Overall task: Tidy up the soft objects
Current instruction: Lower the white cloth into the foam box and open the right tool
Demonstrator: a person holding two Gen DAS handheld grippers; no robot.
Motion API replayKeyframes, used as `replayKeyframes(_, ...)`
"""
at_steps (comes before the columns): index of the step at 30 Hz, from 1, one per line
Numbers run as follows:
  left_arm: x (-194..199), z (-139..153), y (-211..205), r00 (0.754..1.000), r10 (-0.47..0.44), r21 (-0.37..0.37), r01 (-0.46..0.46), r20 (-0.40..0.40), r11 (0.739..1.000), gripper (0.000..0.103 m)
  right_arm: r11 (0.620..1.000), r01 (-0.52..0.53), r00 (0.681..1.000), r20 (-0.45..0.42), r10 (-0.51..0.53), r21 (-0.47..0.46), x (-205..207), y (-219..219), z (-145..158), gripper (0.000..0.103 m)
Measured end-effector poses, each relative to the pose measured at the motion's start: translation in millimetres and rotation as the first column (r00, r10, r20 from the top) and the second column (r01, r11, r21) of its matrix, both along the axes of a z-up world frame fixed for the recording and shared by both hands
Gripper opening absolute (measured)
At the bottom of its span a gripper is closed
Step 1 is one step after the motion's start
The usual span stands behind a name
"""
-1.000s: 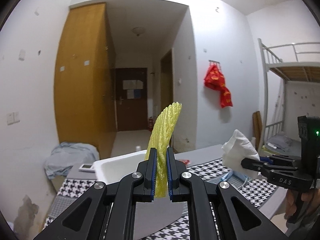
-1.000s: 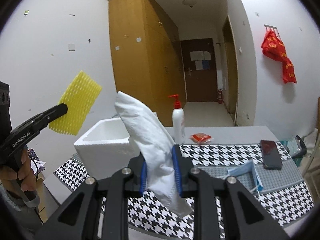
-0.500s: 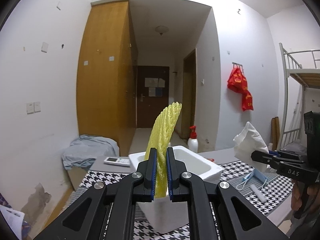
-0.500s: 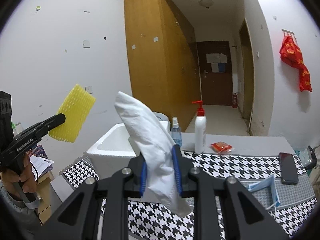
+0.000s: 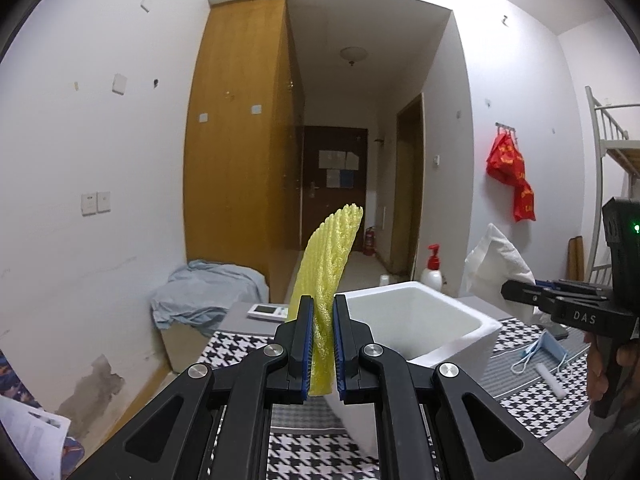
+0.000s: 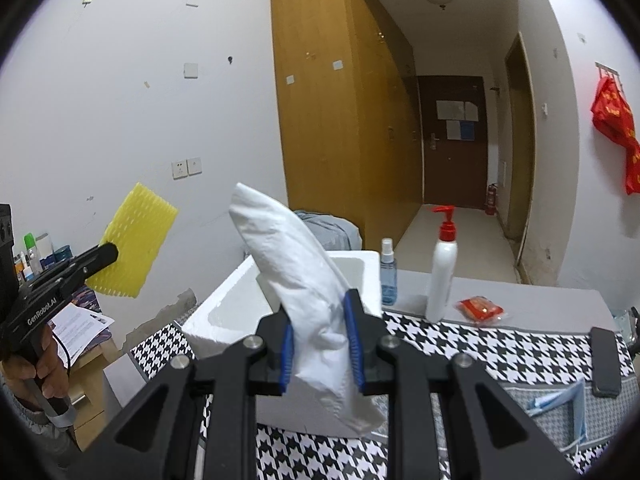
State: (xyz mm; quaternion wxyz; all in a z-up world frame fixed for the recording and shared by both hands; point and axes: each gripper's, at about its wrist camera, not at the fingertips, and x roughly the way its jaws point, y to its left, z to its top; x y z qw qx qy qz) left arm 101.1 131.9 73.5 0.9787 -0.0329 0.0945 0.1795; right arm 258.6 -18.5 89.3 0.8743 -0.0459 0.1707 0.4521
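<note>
You bring both grippers nearer the white foam box; it now fills more of each view, just beyond the yellow foam net and white tissue pack.

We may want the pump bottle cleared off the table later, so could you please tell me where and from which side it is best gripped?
Grip the white pump bottle around its straight body, below the red pump head, probably coming level from the near, checked-cloth side. It stands upright; the small spray bottle and foam box crowd its left, and the narrow pump would likely slip.
</note>
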Motion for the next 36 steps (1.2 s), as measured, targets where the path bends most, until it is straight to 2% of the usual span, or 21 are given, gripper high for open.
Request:
replayKeyframes(13,-8.8,-7.7,25.0,0.999,0.054,-0.022,-0.054,0.003,0.998,0.010,0.998,-0.040,0.999,-0.021,0.039,-0.040,11.1,43.3,-3.6,0.027)
replayKeyframes(22,-9.2,-9.3,36.4,0.998,0.058,-0.032,-0.058,-0.006,0.998,0.010,0.996,-0.015,0.999,-0.052,0.010,-0.093,27.2,67.7,-9.3,0.029)
replayKeyframes(23,-8.3,-9.0,36.6,0.998,0.056,-0.031,-0.056,-0.008,0.998,0.010,0.996,-0.015,0.998,-0.059,0.009,-0.093,28.7,68.8,-9.7,0.032)
replayKeyframes(25,-7.4,-9.4,36.4,0.998,0.056,-0.029,-0.057,-0.011,0.998,0.010,0.996,-0.021,0.997,-0.073,0.015,-0.084,31.1,70.0,-10.8,0.061)
replayKeyframes(29,-7.8,-8.8,41.4,0.998,0.058,-0.052,-0.058,-0.002,0.997,0.010,0.997,-0.025,0.998,-0.066,0.020,-0.080,29.7,72.3,-10.3,0.082)
replayKeyframes(31,-6.9,-8.9,43.1,0.998,0.063,-0.055,-0.064,-0.004,0.996,0.010,0.996,-0.002,0.999,-0.045,-0.002,-0.088,28.9,73.5,-10.1,0.099)
replayKeyframes(36,-4.1,-9.4,41.2,0.999,0.052,-0.047,-0.053,-0.014,0.997,0.010,0.997,-0.018,0.999,-0.046,0.015,-0.071,25.4,72.2,-7.4,0.102)
